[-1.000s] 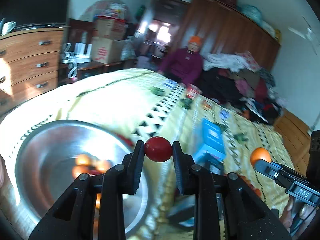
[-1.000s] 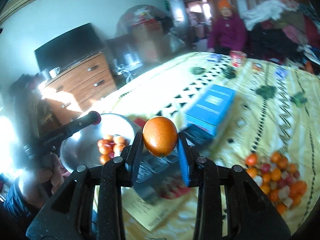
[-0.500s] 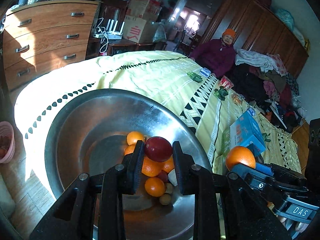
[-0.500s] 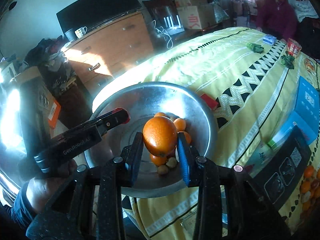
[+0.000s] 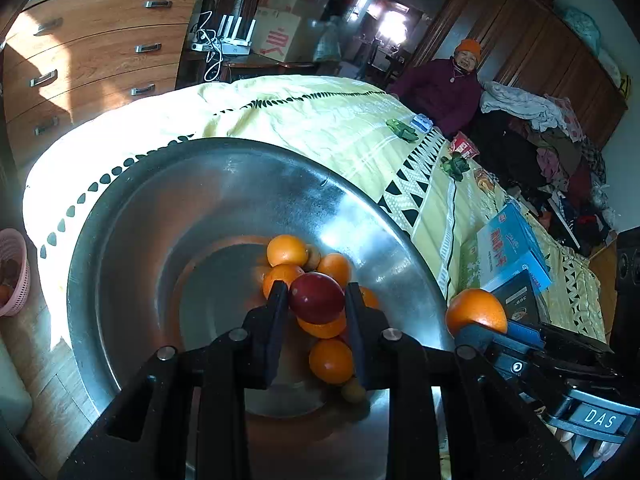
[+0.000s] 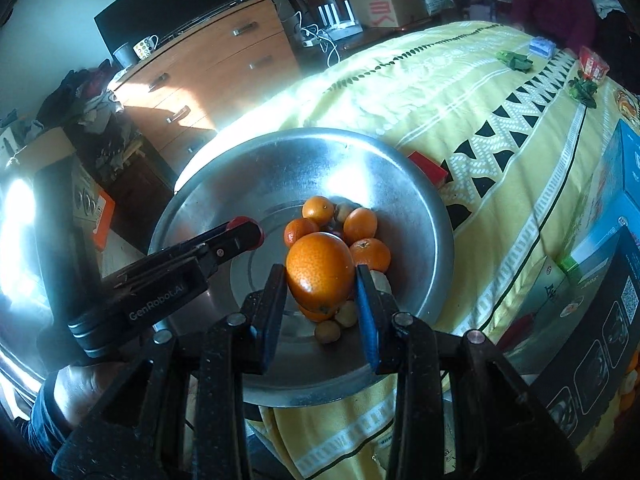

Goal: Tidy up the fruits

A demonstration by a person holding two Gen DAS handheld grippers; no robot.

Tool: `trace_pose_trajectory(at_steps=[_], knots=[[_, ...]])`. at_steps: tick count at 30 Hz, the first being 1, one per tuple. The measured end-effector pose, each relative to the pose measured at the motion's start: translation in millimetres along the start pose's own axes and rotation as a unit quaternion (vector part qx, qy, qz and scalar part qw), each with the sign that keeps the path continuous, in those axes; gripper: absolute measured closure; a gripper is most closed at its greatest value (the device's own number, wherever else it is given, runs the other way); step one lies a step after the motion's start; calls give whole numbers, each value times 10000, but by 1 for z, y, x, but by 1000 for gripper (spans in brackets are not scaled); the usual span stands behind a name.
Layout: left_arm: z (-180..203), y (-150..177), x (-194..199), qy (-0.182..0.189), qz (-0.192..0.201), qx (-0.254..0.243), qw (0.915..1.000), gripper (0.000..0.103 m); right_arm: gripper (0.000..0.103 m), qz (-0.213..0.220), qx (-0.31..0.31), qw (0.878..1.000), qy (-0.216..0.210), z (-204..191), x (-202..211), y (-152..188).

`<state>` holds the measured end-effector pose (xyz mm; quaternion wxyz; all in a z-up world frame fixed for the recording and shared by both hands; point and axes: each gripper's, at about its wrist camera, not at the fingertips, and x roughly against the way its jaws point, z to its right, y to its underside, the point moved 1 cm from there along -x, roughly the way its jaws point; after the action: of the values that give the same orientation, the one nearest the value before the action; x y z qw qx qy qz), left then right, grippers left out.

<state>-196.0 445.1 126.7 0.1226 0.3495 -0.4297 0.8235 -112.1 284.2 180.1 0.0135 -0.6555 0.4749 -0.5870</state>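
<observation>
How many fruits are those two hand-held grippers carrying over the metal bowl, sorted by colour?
Orange fruit: 1
Red fruit: 1
Total: 2

A lived-in bedroom: bed, drawers, wardrobe.

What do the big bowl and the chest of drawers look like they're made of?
The bowl looks like brushed metal, probably steel or aluminium: grey, with bright glare and blurred reflections. The chest of drawers looks like wood or wood-grain laminate, with an orange-brown satin sheen and metal handles.
</observation>
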Motion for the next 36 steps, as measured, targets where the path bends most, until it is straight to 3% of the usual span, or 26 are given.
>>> trace_pose_trajectory(at_steps=[2, 3, 5, 9, 14, 16, 21, 25, 30, 36], knots=[[-2, 0, -1, -25, -27, 25, 10000, 68, 68, -41, -37, 10000, -15, 0, -3, 0], [-1, 0, -1, -37, -18, 36, 10000, 54, 68, -53, -55, 10000, -18, 1, -4, -1], [-1, 0, 1, -40, 29, 31, 10000, 43, 68, -55, -103, 9999, -25, 1, -4, -1], [1, -1, 5, -58, 63, 17, 10000, 34, 60, 59, 4, 10000, 66, -4, 6, 0], [5, -3, 18, -21, 204, 67, 9998, 33, 55, 625, 296, 9973, 254, -19, 49, 8], [9, -3, 26, 27, 281, 44, 9996, 33, 47, 854, 346, 9953, 304, -21, 71, 18], [34, 0, 47, 210, 487, -107, 9985, 32, 31, 1203, 158, 9913, 505, -3, 127, 82], [80, 6, 56, 574, 549, -342, 9962, 32, 30, 1134, -195, 9875, 1078, 31, 156, 145], [176, 30, 67, 1387, 507, -1172, 9821, 32, 30, 727, -1057, 9765, 1731, 94, 172, 219], [289, 93, 63, 2227, -25, -2279, 9479, 32, 30, 543, -2048, 9533, 2151, 148, 203, 297]])
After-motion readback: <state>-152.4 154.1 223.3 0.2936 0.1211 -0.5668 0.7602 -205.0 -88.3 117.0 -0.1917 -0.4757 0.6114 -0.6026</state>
